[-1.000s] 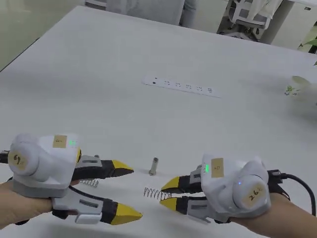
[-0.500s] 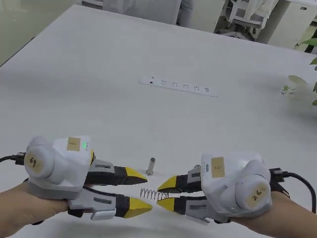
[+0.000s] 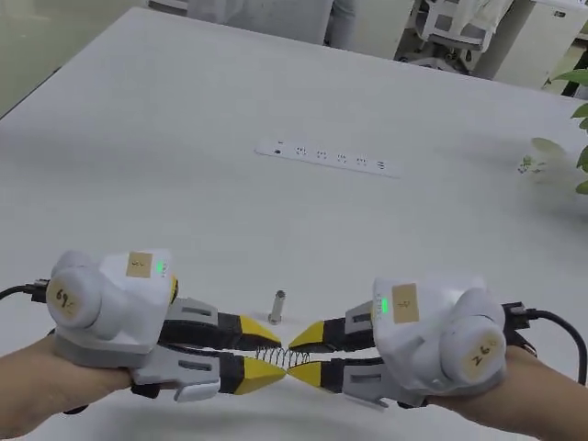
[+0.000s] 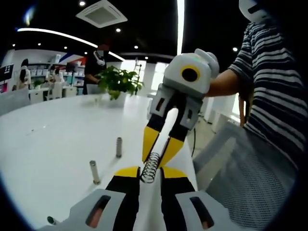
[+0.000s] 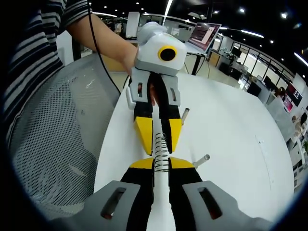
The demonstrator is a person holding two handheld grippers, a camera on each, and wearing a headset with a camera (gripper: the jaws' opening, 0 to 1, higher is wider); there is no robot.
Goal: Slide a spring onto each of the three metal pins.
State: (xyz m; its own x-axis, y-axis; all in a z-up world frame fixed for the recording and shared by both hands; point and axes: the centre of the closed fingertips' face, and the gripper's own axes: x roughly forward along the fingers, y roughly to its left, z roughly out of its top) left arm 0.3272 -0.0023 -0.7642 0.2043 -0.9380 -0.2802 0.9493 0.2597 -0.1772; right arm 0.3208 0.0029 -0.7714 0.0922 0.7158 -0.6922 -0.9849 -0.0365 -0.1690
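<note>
Closest to the person, the two grippers meet tip to tip low over the white table point(image 3: 184, 138). The spring point(image 3: 269, 353) lies between them, with one end in each.

The left gripper point(image 3: 274, 355) has its jaws almost together, with only a gap as wide as the spring. In the left gripper view the near end of the spring point(image 4: 150, 167) sits in this gap, and both yellow pads point(image 4: 127, 172) are against the coils. The right gripper point(image 3: 295, 356) faces it from the opposite side and is closed in the same narrow way on the other end. In the right gripper view the spring point(image 5: 161, 149) runs straight from this gripper's own yellow tips to the tips of the left gripper point(image 5: 159, 152). So the spring is in line with both pairs of jaws and bridges the small space between them. I cannot tell if it touches the table or is lifted a little from it.

Just behind the tips, a metal pin point(image 3: 277, 306) stands upright on the table, apart from the spring. In the left gripper view a nearer pin point(image 4: 94, 172) and a farther pin point(image 4: 118, 147) stand upright to the left of the jaws, both bare metal.

Farther on, in the middle of the table, lies a white power strip point(image 3: 326, 156). At the far edge of the table in the left gripper view is a green plant point(image 4: 118, 82).
</note>
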